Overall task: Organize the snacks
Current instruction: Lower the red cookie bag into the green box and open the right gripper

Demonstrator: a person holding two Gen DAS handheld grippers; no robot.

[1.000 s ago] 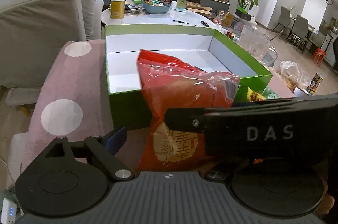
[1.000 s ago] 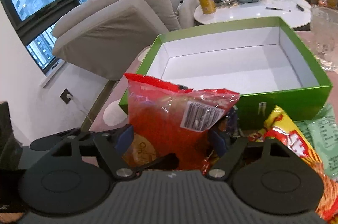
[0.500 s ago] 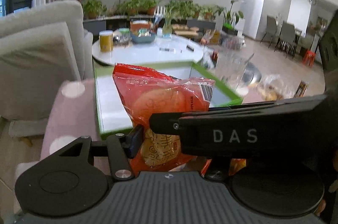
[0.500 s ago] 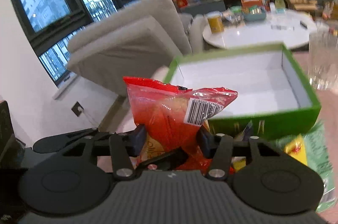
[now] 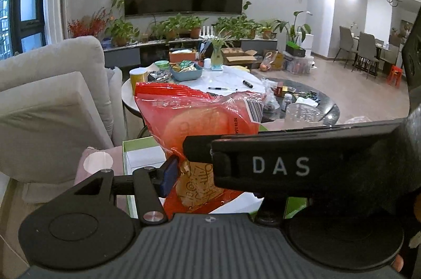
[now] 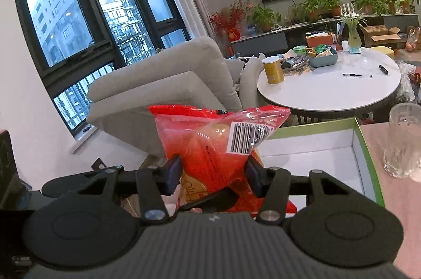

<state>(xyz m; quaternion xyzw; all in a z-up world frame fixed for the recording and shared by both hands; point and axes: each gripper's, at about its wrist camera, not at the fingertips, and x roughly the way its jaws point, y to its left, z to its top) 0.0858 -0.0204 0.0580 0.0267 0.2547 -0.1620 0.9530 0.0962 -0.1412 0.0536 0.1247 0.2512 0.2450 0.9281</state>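
Centre of both wrist views: one red snack bag (image 6: 210,147), clear-fronted plastic film with a barcode label near its upper right corner and a round pale biscuit or cake showing through. Position: upright, raised above the near left corner of the green box (image 6: 367,147), a white-lined open box at right of the right wrist view with nothing visible inside it. Hold: right gripper (image 6: 213,173) narrowed onto the bag's lower half, one blue pad pressed into each side, film puckered between them; left gripper (image 5: 210,173) also narrowed onto the lower part of the bag, its left pad against the film, its right finger hidden behind the other tool's black body, so contact on that side cannot be seen. Handling, as judged: light, soft, air-puffed; film slick and crinkly, likely to slide under a loose pinch; contents probably brittle, so moderate pressure only. Best purchase: lower body or the flat crimped seam at top, away from the cake. Nearby: ribbed glass tumbler (image 6: 404,140), right edge of the right wrist view, just beside the box.
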